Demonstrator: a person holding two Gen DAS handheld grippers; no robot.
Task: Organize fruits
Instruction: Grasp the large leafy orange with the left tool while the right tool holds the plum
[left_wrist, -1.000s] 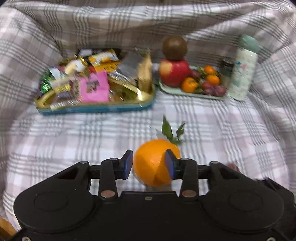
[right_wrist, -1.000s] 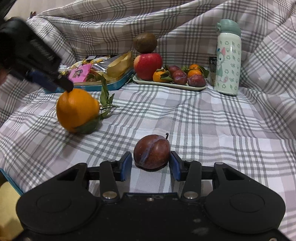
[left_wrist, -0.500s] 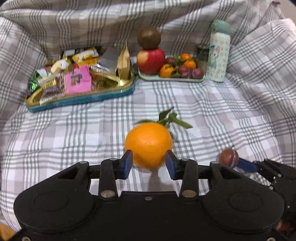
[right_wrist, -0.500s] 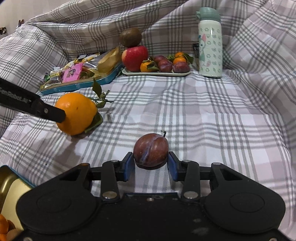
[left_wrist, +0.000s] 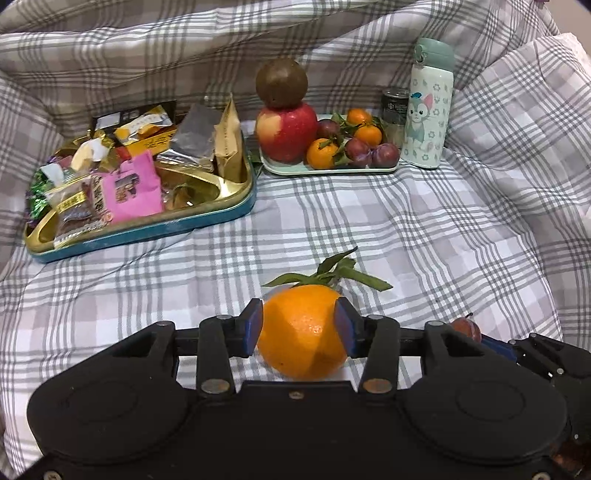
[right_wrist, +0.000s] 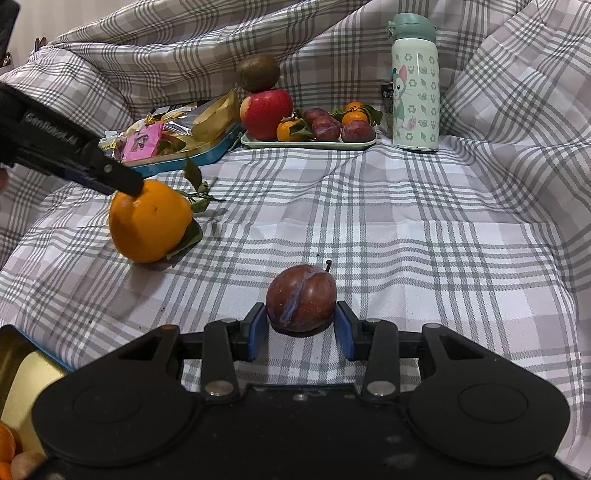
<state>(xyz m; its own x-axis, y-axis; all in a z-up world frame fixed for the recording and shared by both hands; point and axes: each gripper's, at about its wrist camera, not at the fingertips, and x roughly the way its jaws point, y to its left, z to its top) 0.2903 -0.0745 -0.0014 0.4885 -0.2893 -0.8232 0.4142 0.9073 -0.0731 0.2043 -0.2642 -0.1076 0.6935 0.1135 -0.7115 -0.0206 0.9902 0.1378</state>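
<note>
A large orange (left_wrist: 301, 332) with a leafy stem rests on the checked cloth. My left gripper (left_wrist: 298, 325) straddles its upper near side. Its jaws are opening, and the blue pads (left_wrist: 255, 326) lie against the fruit's flanks without a clear squeeze. In the right wrist view, one left finger (right_wrist: 110, 173) rests on top of the orange (right_wrist: 151, 221). My right gripper (right_wrist: 301, 328) is shut on a dark plum (right_wrist: 301, 297) low over the cloth. That plum (left_wrist: 466, 328) also shows at the right in the left wrist view.
At the back, a pale green plate (left_wrist: 332, 170) holds an apple (left_wrist: 286, 131) topped by a brown fruit (left_wrist: 281, 83), plus tangerines and plums. A snack tin (left_wrist: 147, 236) stands to its left; a bottle (left_wrist: 428, 107) and small can (left_wrist: 394, 110) to its right. A gold tin corner (right_wrist: 22, 373) lies near left.
The left gripper has moved forward so the orange, ahead of its tips half a second ago, now sits between wider jaws. The right jaws closed onto the plum, then held still.
</note>
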